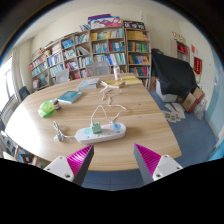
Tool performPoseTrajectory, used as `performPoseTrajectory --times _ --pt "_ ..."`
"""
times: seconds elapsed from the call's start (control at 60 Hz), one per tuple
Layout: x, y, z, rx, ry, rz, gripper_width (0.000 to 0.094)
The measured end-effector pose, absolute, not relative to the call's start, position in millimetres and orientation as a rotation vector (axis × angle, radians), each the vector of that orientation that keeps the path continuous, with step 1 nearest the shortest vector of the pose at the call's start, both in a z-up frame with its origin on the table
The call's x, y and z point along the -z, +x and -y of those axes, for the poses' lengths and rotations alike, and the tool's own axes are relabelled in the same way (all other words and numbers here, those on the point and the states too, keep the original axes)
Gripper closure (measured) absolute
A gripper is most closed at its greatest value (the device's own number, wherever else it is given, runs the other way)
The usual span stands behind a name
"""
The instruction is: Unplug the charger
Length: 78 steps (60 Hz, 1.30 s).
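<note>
A white power strip [101, 131] lies on the round wooden table [140, 115], just beyond my fingers. A white charger [97, 126] with a greenish part is plugged into it, and a white cable [108, 100] runs from it across the table. My gripper [112, 158] is open and empty, its pink pads apart over the table's near edge, short of the strip.
A metal object [59, 131] lies left of the strip. A blue book [71, 96] and a green item [47, 107] lie at the table's left. Bookshelves [95, 50] line the back wall. A dark chair [172, 72] and boxes stand to the right.
</note>
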State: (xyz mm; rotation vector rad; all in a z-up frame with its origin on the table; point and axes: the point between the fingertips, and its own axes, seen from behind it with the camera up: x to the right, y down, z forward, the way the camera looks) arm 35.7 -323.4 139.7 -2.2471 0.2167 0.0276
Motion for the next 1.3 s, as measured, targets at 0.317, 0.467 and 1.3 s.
performPoseTrajectory --times 0.317,0.467,1.3 --pt "-72 -25 211 -0.162 -2.222 -0.022 0.0117" --pt "-55 -40 158 -0.208 -2.162 0.022 0.0159" --pt "-141 122 129 0.056 -2.132 -0.027 0.0686"
